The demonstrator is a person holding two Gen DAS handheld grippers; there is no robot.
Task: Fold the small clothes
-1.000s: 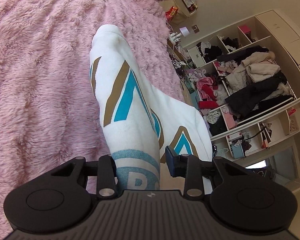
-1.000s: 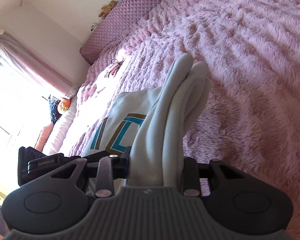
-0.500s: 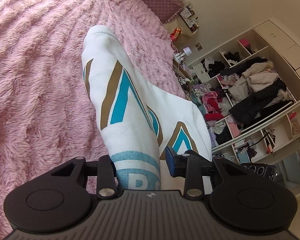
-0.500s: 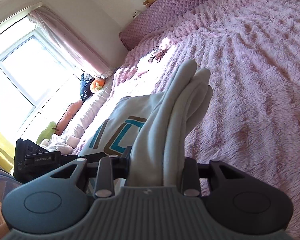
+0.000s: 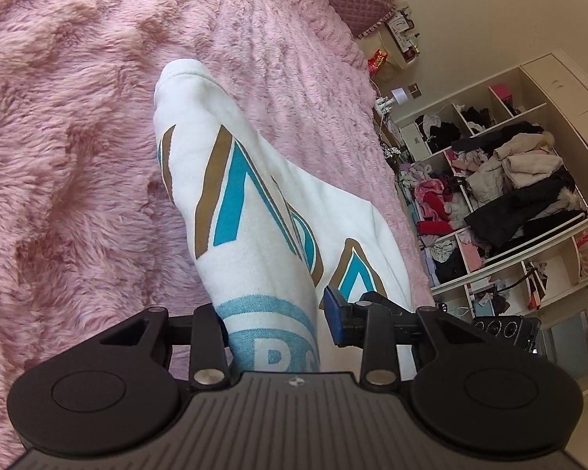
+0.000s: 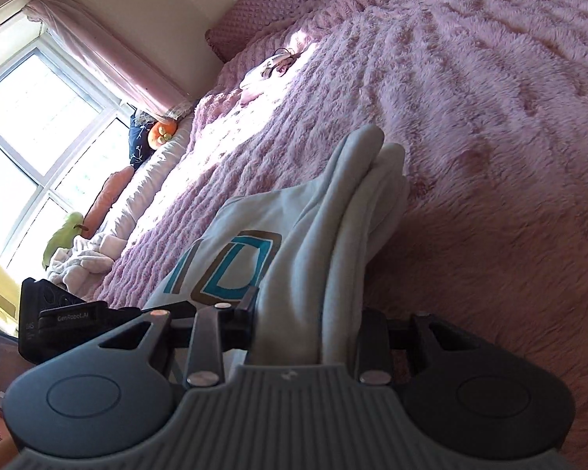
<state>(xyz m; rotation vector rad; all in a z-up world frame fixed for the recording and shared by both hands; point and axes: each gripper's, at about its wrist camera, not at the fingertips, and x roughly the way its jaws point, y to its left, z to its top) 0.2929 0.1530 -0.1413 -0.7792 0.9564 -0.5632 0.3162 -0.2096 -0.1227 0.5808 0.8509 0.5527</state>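
Observation:
A small white garment [image 5: 251, 211] with teal and brown lettering hangs folded between both grippers above the pink fluffy bed cover [image 5: 66, 125]. My left gripper [image 5: 274, 325] is shut on one end of it, by a light-blue printed band. My right gripper [image 6: 305, 325] is shut on the other end, where several bunched layers [image 6: 352, 215] stick out forward. The garment's printed face shows in the right wrist view [image 6: 235, 262]. The left gripper's body [image 6: 58, 321] appears at the lower left of the right wrist view.
The bed cover [image 6: 490, 98] fills most of both views. Open shelves stuffed with clothes [image 5: 501, 180] stand right of the bed. A window with pink curtain [image 6: 39, 125], cushions and a pile of pale clothes [image 6: 82, 262] lie on the far side. A padded headboard [image 6: 278, 0] is at the back.
Both grippers have swung and tilted while holding the garment; the views have rotated over the bed. The grip on the garment is the same.

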